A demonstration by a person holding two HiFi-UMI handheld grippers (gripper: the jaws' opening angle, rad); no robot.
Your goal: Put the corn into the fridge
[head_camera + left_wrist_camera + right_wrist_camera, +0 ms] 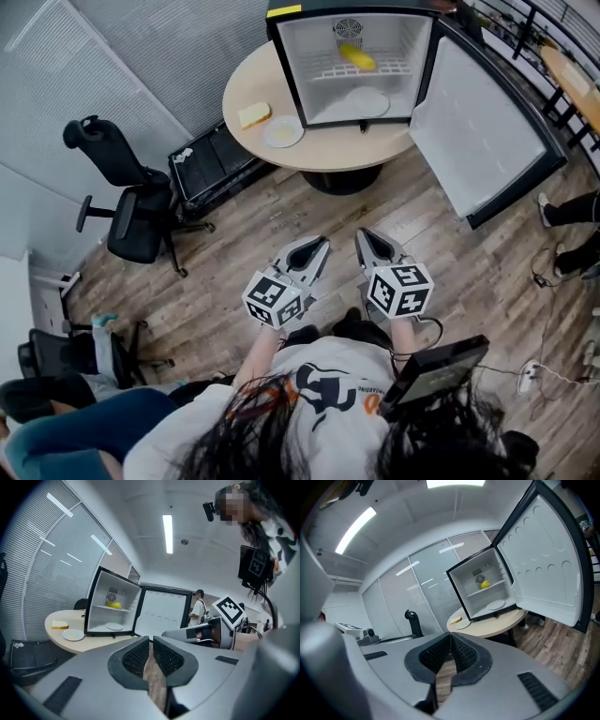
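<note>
Your two grey tongs are closest, side by side above the wood-plank floor (234,234). The left tongs (317,249) and the right tongs (366,240) are both clenched, pads together with nothing between them. Well ahead of both, on the round beige bench (328,155), stands the small black fridge with a white inside (398,47). Its door (478,127) is swung wide, ahead and to the right of your right tongs. The yellow ear of corn (356,56) already lies on the upper wire shelf (394,67), above a white plate (367,101) on the fridge's bottom. So the placing step looks done, and you're holding well clear of it. If anything remains, I'd judge it's the door: reach the right tongs forward past its outer edge and push it leftward to close, minding the bench rim.
</note>
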